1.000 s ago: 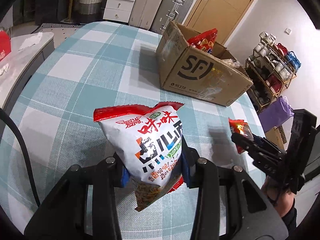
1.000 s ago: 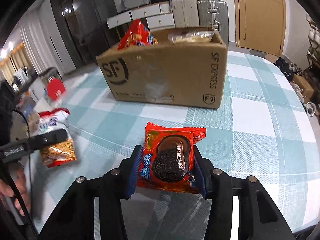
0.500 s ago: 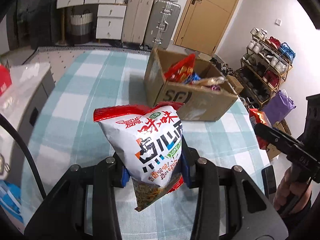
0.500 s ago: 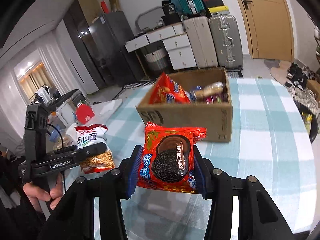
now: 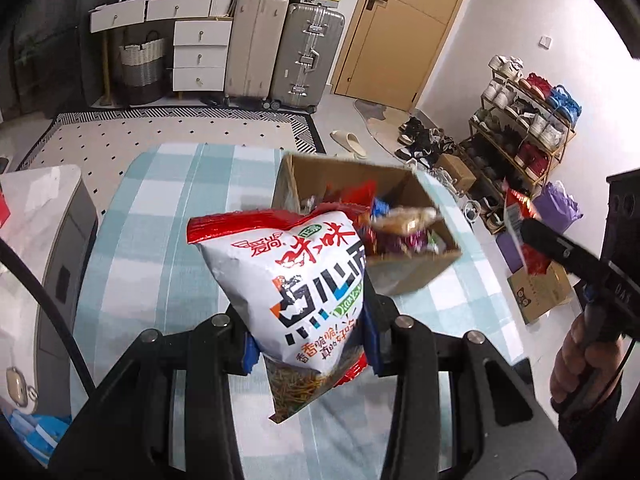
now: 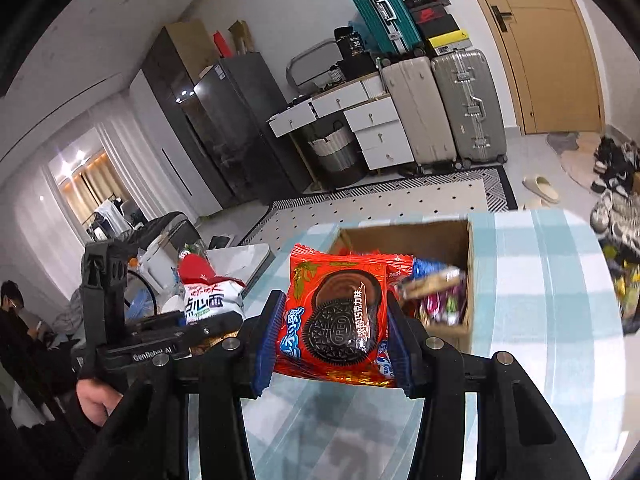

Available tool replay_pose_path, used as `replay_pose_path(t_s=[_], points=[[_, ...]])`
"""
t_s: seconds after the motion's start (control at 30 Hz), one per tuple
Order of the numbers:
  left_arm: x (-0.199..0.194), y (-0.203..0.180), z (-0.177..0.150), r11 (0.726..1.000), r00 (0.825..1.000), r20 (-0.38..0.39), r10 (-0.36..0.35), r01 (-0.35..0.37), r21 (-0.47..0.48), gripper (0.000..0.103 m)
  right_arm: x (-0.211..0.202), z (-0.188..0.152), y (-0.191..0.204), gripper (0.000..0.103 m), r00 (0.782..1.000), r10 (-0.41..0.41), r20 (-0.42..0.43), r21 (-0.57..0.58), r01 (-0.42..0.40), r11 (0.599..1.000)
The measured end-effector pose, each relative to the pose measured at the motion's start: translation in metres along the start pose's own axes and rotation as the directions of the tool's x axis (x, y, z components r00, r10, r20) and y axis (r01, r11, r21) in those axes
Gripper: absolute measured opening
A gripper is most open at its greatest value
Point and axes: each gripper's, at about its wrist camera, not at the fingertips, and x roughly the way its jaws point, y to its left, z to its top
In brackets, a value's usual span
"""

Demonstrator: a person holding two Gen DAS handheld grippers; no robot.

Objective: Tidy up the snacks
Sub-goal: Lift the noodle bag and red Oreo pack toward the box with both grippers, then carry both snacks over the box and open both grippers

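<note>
My left gripper (image 5: 308, 344) is shut on a white and red noodle-snack bag (image 5: 288, 280), held upright high over the checked table (image 5: 168, 240). My right gripper (image 6: 332, 344) is shut on a red Oreo packet (image 6: 336, 320), its blue pads pressing both sides. Beyond both stands an open cardboard box (image 5: 408, 276) (image 6: 440, 236) holding several snack packets. In the left wrist view the right gripper (image 5: 560, 248) shows at the right edge with the red packet (image 5: 520, 216). The right wrist view has the left gripper (image 6: 160, 340) and its bag (image 6: 212, 296) at the left.
A low white side table (image 5: 48, 216) stands left of the table. Suitcases (image 5: 304, 52), a drawer unit (image 5: 200, 52) and a basket (image 5: 142, 60) line the far wall by a wooden door (image 5: 404, 24). A shoe rack (image 5: 524, 120) stands at right. A person (image 6: 16, 320) sits far left.
Both grippers have risen with their packets still held. The box now shows from above, its contents visible, and sits lower and smaller in both views.
</note>
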Motion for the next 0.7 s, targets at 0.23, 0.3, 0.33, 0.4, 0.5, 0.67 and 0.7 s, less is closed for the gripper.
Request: replay_pose_path(t_s=[0.23, 0.3, 0.33, 0.4, 0.5, 0.67, 0.7], points=[[0.015, -0.021, 0.068, 0.999, 1.0, -0.008, -0.013, 0.013, 0.034, 0.036, 0.015, 0.041, -0.002, 0.048, 1.0, -0.009, -0.001, -0.039, 0.009, 0.999], [0.024, -0.03, 0.087, 0.999, 1.0, -0.019, -0.014, 0.015, 0.048, 0.036, 0.021, 0.053, -0.003, 0.048, 1.0, -0.022, 0.002, -0.054, 0.022, 0.998], [0.03, -0.035, 0.095, 0.998, 1.0, -0.028, -0.015, 0.017, 0.054, 0.036, 0.022, 0.057, -0.004, 0.048, 1.0, -0.024, 0.003, -0.054, 0.024, 0.998], [0.04, -0.045, 0.111, 0.998, 0.998, -0.041, -0.038, 0.04, 0.049, 0.036, 0.028, 0.069, -0.01, 0.048, 0.999, -0.033, 0.006, -0.045, 0.033, 0.998], [0.062, -0.058, 0.131, 0.996, 0.992, -0.088, -0.09, 0.092, 0.022, 0.036, 0.035, 0.081, -0.022, 0.048, 0.999, -0.039, 0.008, -0.017, 0.039, 0.999], [0.105, -0.069, 0.156, 0.985, 0.973, -0.155, -0.169, 0.161, -0.063, 0.036, 0.048, 0.085, -0.049, 0.048, 0.997, -0.082, -0.008, 0.017, 0.082, 0.997], [0.114, -0.07, 0.159, 0.982, 0.968, -0.172, -0.185, 0.174, -0.077, 0.036, 0.05, 0.084, -0.056, 0.048, 0.996, -0.087, -0.012, 0.025, 0.087, 0.996]])
